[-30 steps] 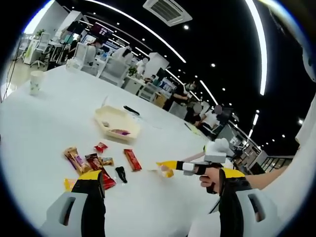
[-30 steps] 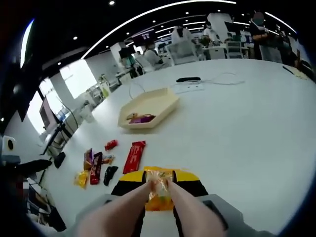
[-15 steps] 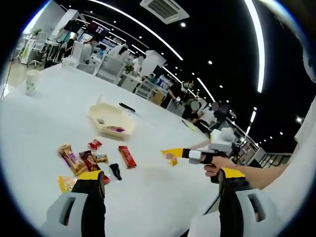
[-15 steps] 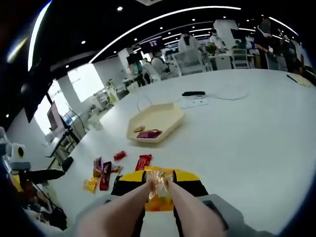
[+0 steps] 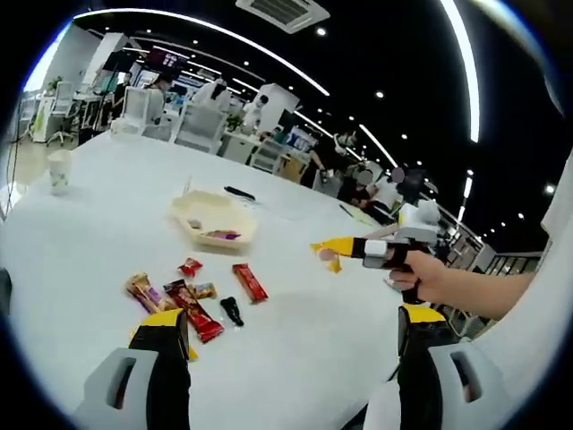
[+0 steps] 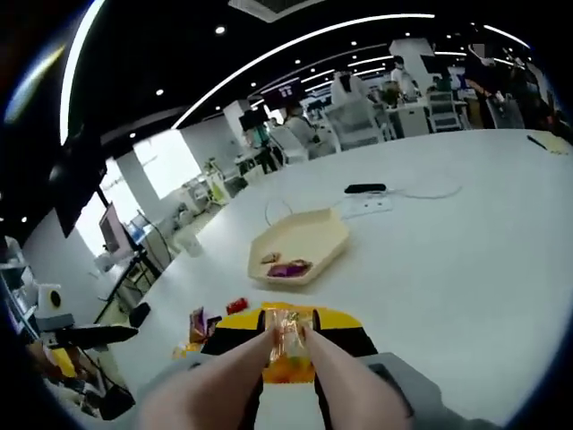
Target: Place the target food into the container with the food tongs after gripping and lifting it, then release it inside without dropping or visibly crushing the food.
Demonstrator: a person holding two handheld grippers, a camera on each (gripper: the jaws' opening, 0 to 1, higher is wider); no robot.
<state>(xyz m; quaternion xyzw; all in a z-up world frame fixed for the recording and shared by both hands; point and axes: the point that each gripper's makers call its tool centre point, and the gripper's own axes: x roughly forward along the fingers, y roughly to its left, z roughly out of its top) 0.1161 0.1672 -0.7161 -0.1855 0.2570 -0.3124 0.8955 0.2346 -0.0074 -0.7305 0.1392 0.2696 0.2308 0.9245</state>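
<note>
A bunch of snack packs lies on the white table, close to the left gripper. There is a red bar, a small red pack and a little black thing among them. A paper cup stands far off near the table edge. A black thing with a white wire lies behind the tray. Nothing stands between the snack and the tray.

The tray is pale yellow with low walls. A purple pack lies inside it.

The right gripper pinches a small orange and yellow snack between the tong tips. The snack is up in the air, above the table, not in the tray yet. In the left gripper view a hand holds that gripper out over the table.

The left gripper's jaws are spread wide apart and hold nothing.

The room is a big office with desks, chairs, people far back, and long bright lights on a dark ceiling.
</note>
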